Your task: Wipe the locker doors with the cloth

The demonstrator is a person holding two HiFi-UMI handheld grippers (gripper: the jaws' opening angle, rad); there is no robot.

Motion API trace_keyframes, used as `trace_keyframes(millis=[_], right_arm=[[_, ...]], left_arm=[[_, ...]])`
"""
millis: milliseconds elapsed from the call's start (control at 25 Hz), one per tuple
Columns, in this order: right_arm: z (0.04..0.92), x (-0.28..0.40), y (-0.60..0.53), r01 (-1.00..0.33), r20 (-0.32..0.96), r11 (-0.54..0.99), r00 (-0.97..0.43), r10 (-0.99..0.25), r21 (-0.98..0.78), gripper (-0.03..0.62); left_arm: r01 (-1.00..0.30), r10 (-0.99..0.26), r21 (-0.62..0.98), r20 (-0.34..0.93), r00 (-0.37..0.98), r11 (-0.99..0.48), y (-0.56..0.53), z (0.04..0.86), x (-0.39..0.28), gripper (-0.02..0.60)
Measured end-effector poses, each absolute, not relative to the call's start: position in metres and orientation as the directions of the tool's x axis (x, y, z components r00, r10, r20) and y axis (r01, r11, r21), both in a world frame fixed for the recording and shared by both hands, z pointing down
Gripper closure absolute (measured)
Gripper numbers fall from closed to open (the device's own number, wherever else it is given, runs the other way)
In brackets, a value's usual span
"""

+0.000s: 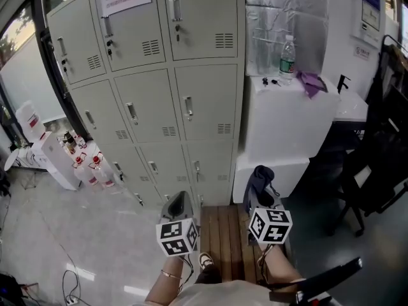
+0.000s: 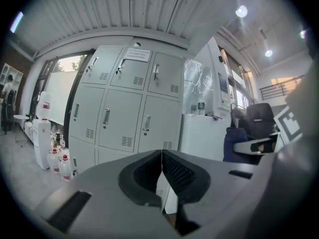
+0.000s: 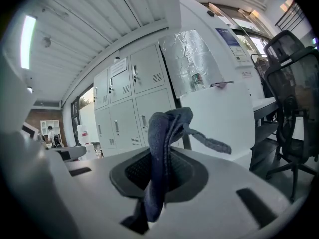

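Gripping the dark cloth point(image 3: 168, 128), right claw point(image 3: 160, 169) clamped; left claw point(image 2: 162, 176) closed, empty.

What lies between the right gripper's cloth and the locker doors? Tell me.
Nothing; the head view shows only open space from cloth in right gripper to locker doors.

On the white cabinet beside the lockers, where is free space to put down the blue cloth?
The front left of the white cabinet top is bare. It is bordered behind by the small dark items and the water bottle, and on the right by the purple cloth. The back and right side are crowded.
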State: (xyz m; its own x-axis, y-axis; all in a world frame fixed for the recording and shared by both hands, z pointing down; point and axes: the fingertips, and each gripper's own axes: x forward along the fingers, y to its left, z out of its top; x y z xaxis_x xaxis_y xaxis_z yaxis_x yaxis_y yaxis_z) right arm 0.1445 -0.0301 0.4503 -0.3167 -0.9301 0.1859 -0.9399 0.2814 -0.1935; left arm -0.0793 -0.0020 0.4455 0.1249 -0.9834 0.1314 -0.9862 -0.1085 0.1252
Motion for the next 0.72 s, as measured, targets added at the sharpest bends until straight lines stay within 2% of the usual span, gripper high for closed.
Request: trace_keyframes(millis=[720], right_arm=[[0.414, 0.088, -0.241, -0.954, 0.14, 0.263, -0.283, -0.949, -0.145, 0.551]], left_arm=[[-0.979, -0.982, 0.127, 0.08, 0.169, -0.158, -0.232, 0.414, -0.137, 0.572]])
